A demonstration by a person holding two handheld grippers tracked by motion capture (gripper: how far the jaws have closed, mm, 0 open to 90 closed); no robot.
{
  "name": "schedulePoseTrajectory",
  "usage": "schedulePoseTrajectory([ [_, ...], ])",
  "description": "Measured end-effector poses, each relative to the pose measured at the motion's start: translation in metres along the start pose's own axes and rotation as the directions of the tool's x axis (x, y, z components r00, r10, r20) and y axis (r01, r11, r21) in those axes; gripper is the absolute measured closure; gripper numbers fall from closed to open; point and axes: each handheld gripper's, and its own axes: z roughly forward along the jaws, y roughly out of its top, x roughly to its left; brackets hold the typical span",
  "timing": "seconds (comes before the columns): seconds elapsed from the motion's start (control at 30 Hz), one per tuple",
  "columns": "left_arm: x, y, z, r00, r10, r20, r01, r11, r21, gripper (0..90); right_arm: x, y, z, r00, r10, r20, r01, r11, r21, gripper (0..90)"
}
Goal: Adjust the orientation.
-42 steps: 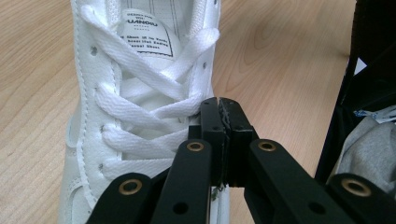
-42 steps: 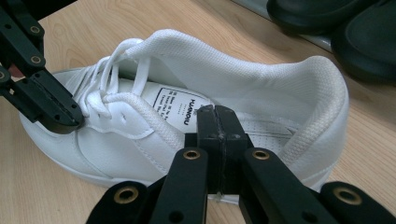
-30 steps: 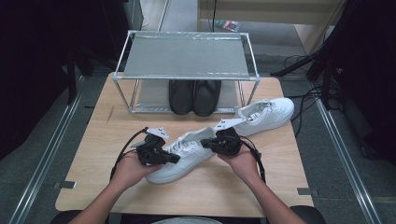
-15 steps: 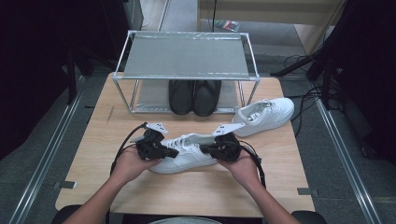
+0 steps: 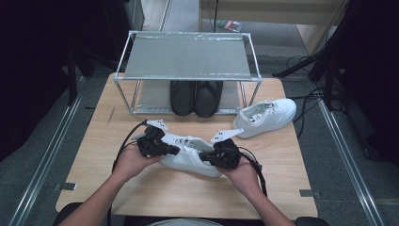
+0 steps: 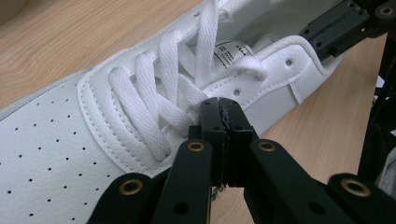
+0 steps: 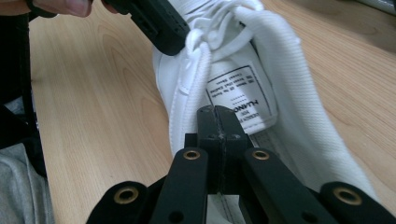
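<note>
High view: a white leather lace-up sneaker (image 5: 190,157) lies on the light wooden desk (image 5: 282,188) between the left gripper (image 5: 171,150), at its laced middle, and the right gripper (image 5: 204,157), at its collar end; a second white sneaker (image 5: 266,117) rests well apart near the desk's right edge, and a pair of black shoes (image 5: 196,97) stands on the lower tier of a grey metal shoe rack (image 5: 188,55). Left gripper view: the fingers (image 6: 211,121) are together, tips pressed to the sneaker's side just below the white laces (image 6: 159,105); whether they pinch material cannot be told. Right gripper view: the fingers (image 7: 208,123) are likewise together, against the labelled tongue (image 7: 243,100). Judged progress: early, since both white sneakers remain on the desk and the rack's top tier is bare.
</note>
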Motion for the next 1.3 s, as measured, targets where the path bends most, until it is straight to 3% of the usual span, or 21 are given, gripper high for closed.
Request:
schedulePoseTrajectory([
  [0.1, 0.0, -0.001, -0.005, 0.9995, -0.014, 0.027, 0.014, 0.9995, -0.028, 89.8, -0.004, 0.002, -0.003, 0.9999, -0.004, 0.016, 0.004, 1.0, -0.015, 90.0],
  [0.17, -0.001, -0.002, -0.008, 0.9996, -0.017, 0.022, 0.018, 0.9987, -0.048, 89.6, -0.009, 0.006, -0.007, 0.9997, -0.005, 0.022, 0.006, 0.999, -0.033, 90.0],
  [0.4, -0.004, -0.015, -0.018, 0.9993, -0.026, -0.027, 0.025, 0.9988, -0.041, 89.7, -0.027, 0.016, -0.014, 0.9988, 0.009, 0.048, -0.005, 0.997, -0.079, 90.0],
  [0.6, -0.004, -0.023, -0.017, 0.9977, -0.037, -0.056, 0.036, 0.9993, -0.009, 89.7, -0.037, 0.021, -0.008, 0.9981, 0.008, 0.061, -0.004, 0.998, -0.063, 90.0],
  [0.73, -0.001, -0.027, -0.011, 0.9967, -0.043, -0.069, 0.044, 0.9989, 0.017, 89.6, -0.04, 0.023, -0.003, 0.9977, 0.0, 0.068, 0.004, 0.998, -0.058, 90.0],
  [1.03, 0.004, -0.026, -0.009, 0.9981, -0.042, -0.046, 0.043, 0.999, 0.015, 90.0, -0.038, 0.02, 0.002, 0.9982, 0.002, 0.06, 0.001, 0.999, -0.05, 90.0],
  [1.3, 0.013, -0.023, -0.011, 0.9964, -0.056, -0.063, 0.057, 0.9984, 0.008, 90.0, -0.03, 0.015, 0.001, 0.9992, -0.001, 0.04, 0.003, 0.999, -0.05, 90.0],
])
